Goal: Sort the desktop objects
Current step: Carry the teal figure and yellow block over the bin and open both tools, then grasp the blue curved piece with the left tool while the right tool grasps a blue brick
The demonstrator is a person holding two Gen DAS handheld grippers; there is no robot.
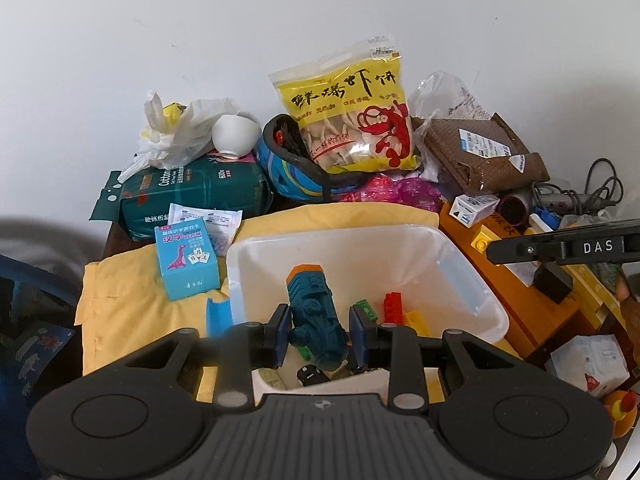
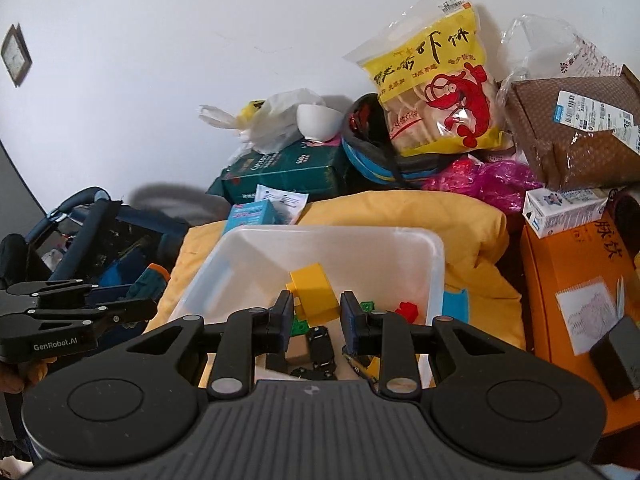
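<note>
My left gripper [image 1: 319, 330] is shut on a teal toy with an orange tip [image 1: 314, 312] and holds it over the white plastic bin [image 1: 472, 276]. In the bin lie red [image 1: 393, 307], green [image 1: 366, 309] and yellow bricks. My right gripper [image 2: 315, 314] is shut on a yellow block [image 2: 314, 292] above the same bin [image 2: 434, 280], which also holds black toy cars [image 2: 320, 346], a green brick and a red brick [image 2: 408, 309]. The left gripper with the teal toy [image 2: 150, 280] shows at the left of the right wrist view.
The bin sits on a yellow cloth [image 1: 132, 300]. A blue card box [image 1: 186, 262], a green wipes pack [image 1: 192, 196], a white bowl [image 1: 234, 134], a helmet, a yellow snack bag [image 1: 352, 120], a brown parcel [image 1: 480, 152] and an orange box [image 2: 576, 296] crowd around.
</note>
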